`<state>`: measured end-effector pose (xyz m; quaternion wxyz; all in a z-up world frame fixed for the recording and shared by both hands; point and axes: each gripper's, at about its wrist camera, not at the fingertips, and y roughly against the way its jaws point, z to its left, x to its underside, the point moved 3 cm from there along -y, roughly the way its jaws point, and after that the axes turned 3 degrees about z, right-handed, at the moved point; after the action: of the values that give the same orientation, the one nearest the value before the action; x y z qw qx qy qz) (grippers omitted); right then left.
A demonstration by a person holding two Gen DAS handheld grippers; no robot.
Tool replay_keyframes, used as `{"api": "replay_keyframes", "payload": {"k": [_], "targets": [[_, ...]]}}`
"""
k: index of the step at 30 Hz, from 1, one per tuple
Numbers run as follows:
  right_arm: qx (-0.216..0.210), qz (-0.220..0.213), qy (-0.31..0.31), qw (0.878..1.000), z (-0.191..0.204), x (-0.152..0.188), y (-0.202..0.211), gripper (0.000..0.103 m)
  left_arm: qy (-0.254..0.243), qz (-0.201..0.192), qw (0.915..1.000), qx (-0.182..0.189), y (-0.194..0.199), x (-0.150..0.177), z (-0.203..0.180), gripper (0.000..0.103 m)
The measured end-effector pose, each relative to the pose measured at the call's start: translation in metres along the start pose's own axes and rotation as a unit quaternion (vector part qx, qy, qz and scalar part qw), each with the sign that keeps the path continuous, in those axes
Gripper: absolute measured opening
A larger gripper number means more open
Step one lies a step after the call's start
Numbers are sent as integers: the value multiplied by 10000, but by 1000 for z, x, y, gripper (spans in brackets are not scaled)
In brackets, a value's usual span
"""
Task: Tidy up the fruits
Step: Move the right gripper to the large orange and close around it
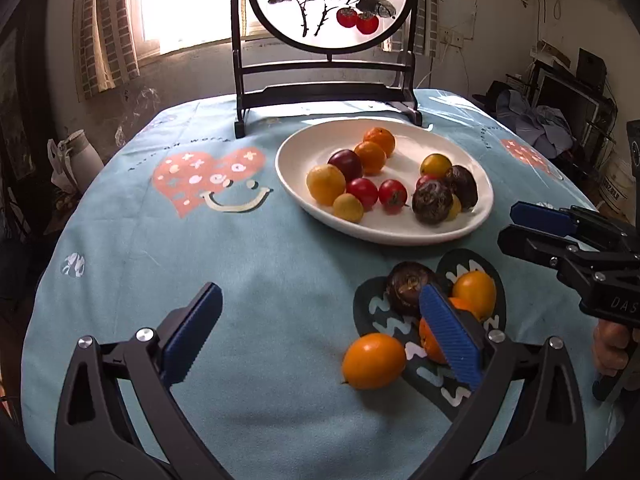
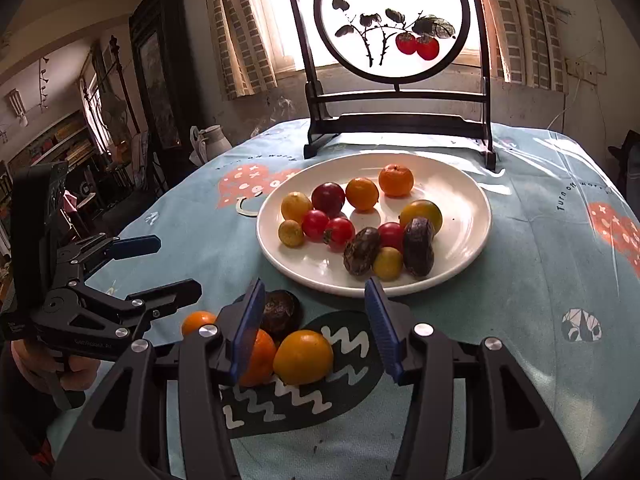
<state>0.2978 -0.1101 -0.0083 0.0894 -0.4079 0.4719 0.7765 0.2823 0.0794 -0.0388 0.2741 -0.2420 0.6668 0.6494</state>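
1. Plate: a white plate was found at the middle of the table, already loaded with oranges, red tomatoes, small yellow fruit and dark fruit.
2. Loose fruit: four pieces were left on the cloth just on the near side of the plate, in a tight cluster. A yellow-orange fruit, an orange touching it, a dark fruit behind them toward the plate, and a further orange fruit set slightly apart.
3. Key relation: the yellow-orange fruit was seen between the right gripper fingers, nearer the left pad, with the orange pressed against that pad's outer side. The fruit was roundish, so no long axis was noted.
4. Right gripper: fingers were spread wide, nothing was held; it was aimed toward the plate, low over the cluster.
5. Left gripper: fingers were spread wide and empty; the apart orange fruit was seen just inside its right pad, the rest of the cluster behind that pad.
6. Judgement: the right gripper was judged better placed for the yellow-orange fruit; a nudge of the neighbouring orange was considered likely on closing.
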Motion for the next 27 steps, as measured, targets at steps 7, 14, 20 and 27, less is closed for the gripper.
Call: {"api": "replay_keyframes", "payload": {"k": [7,14,20,27], "targets": [[-114,499,-223,9984,-9,13,-18,52,301,99,9995,24,-1,4,12,101],[-290,793,-334,9959,-7,22,-29,52,263,-11,9996,-123,2,3,12,101],[-303,884,-342,9950,-6,26,-33,52,278,-3,9995,-148,2,2,12,101],[-452,932,-458,9936,-7,27,-36,49,245,-38,9996,-149,3,2,11,101]]}}
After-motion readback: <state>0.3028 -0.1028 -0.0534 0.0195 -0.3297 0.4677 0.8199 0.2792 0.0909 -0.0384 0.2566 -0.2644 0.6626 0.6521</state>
